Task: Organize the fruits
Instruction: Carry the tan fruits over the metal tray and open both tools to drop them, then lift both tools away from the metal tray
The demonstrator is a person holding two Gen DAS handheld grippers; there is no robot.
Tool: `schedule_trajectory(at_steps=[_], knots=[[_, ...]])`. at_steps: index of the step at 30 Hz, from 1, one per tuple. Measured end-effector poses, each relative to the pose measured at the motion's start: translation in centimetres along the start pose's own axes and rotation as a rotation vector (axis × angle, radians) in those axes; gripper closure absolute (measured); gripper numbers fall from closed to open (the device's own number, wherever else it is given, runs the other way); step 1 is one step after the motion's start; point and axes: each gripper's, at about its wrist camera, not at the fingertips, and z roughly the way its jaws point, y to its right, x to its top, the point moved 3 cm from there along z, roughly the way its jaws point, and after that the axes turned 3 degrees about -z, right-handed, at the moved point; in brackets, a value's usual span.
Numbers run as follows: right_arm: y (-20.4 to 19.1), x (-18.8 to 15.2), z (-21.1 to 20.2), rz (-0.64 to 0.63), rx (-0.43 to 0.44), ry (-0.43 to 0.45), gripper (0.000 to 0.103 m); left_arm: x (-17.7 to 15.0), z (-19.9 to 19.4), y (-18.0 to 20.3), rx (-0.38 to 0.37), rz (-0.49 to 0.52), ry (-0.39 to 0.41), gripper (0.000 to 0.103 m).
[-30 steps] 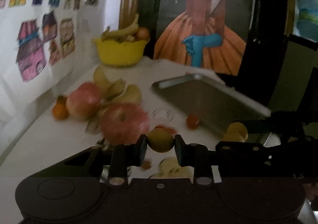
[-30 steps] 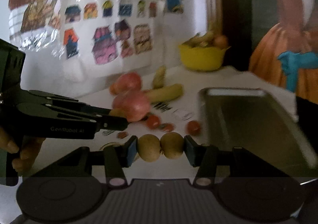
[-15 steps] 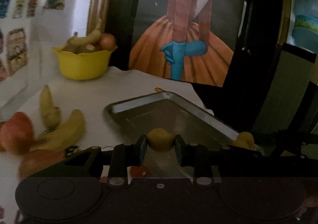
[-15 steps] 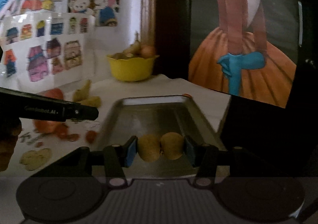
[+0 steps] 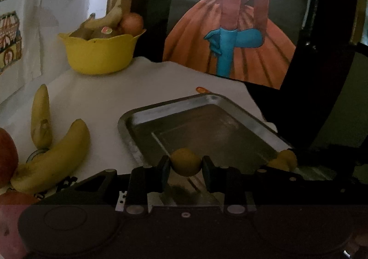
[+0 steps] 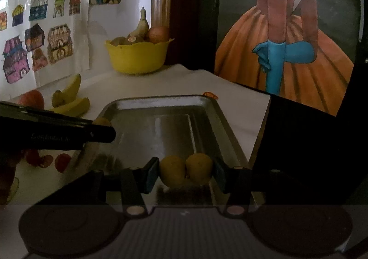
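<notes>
My left gripper (image 5: 185,164) is shut on one small yellow-brown fruit (image 5: 185,161) and holds it just above the near end of the metal tray (image 5: 243,116). My right gripper (image 6: 186,172) is shut on two small yellow-brown fruits (image 6: 185,171) side by side, over the near end of the same tray (image 6: 207,100). The left gripper also shows in the right wrist view (image 6: 101,131) at the tray's left rim. The right gripper's fruits show at the right in the left wrist view (image 5: 284,159).
A yellow bowl (image 5: 99,52) of fruit stands at the back by the wall. Two bananas (image 5: 57,151) and a red apple (image 5: 7,157) lie left of the tray. Small red fruits (image 6: 62,161) lie near the tray's left side. A framed painting (image 5: 230,29) leans behind the table.
Both grippers have swung right from the fruit pile to over the tray and moved lower and closer to it, each still holding its fruit.
</notes>
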Motion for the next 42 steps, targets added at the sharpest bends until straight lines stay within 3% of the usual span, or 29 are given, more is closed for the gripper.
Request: schedule_trajectory(at_steps=[10,15,17,21,26,34,42], knots=[[-0.4,0.1,0.4,-0.012,-0.001,-0.007,0.047,0.2,0.5,-0.5,-0.009,-0.025,-0.010,0.069],[-0.5,0.2,-0.1,-0.010,0.001,0.008,0.042,0.2,-0.1,-0.6,-0.024,-0.041,0.003,0.048],[-0.5,0.2,-0.6,-0.004,-0.003,0.029,0.035,0.5,-0.8,-0.7,-0.033,-0.055,0.022,0.036],[-0.9,0.4,-2.4,-0.007,-0.020,0.089,0.020,1.1,-2.8,-0.8,-0.039,-0.073,0.075,0.022],[-1.8,0.8,-5.6,-0.008,-0.054,0.192,0.002,1.6,-6.7,-0.9,-0.043,-0.086,0.192,0.002],[-4.3,1.2,-11.0,-0.003,-0.077,0.319,0.000,0.9,-13.6,-1.1,-0.040,-0.070,0.326,0.001],[-8.2,0.1,-16.7,-0.005,-0.068,0.409,0.000,-1.8,-19.8,-2.5,-0.024,-0.069,0.392,0.001]])
